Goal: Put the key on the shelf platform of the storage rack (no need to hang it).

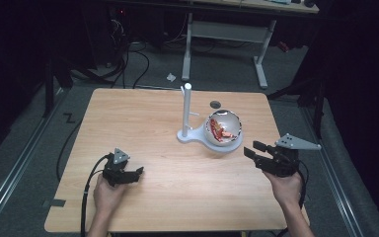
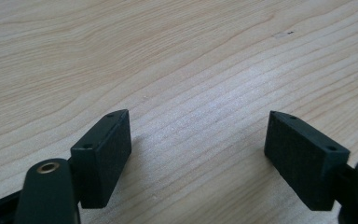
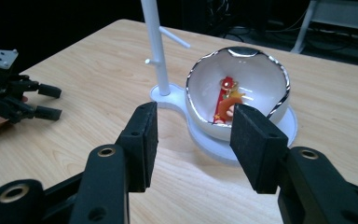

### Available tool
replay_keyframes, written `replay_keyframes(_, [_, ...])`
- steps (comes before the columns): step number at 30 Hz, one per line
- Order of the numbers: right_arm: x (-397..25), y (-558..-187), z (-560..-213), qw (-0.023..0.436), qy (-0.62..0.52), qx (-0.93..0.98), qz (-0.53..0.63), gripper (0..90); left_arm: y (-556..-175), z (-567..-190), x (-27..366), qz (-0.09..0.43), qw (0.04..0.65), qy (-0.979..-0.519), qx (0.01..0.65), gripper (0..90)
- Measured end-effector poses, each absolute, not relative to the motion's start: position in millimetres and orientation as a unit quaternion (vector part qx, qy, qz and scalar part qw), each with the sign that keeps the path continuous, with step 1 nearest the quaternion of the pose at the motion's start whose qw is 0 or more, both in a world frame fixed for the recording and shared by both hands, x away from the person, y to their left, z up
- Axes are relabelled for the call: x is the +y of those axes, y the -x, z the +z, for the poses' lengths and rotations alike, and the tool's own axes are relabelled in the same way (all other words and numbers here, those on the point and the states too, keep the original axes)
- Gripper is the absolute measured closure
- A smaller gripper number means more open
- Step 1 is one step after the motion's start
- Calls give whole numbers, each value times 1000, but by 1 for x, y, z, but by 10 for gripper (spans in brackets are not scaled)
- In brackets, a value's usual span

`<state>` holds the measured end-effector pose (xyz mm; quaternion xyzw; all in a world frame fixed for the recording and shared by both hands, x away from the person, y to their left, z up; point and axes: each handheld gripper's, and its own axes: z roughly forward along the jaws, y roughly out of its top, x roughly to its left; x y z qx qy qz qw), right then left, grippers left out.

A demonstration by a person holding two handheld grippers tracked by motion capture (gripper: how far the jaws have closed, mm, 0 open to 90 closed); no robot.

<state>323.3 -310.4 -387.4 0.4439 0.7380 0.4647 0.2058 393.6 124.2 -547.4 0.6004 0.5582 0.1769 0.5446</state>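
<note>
Nothing grasped yet; the work looks barely begun. Left gripper (image 1: 139,171) rests low on the worktop (image 1: 168,197), jaws wide apart and empty, hand behind it near the front edge. White bowl (image 1: 223,128), tilted on the white stand (image 1: 187,118), sits right of centre. Right gripper (image 1: 250,149) hovers just beside it, jaws parted, empty, aimed at the rim.

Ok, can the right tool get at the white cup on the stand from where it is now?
Probably yes. The right tool is open and aimed at the white cup, which lies tilted on the stand's base, with bare table between them.
</note>
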Motion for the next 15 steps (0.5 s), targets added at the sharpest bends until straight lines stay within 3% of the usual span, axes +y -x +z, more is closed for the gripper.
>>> replay_keyframes(15, [-292, -324, -404, 190, -432, 746, 469, 519, -394, -547, 124, 177, 544, -601, 558, 232])
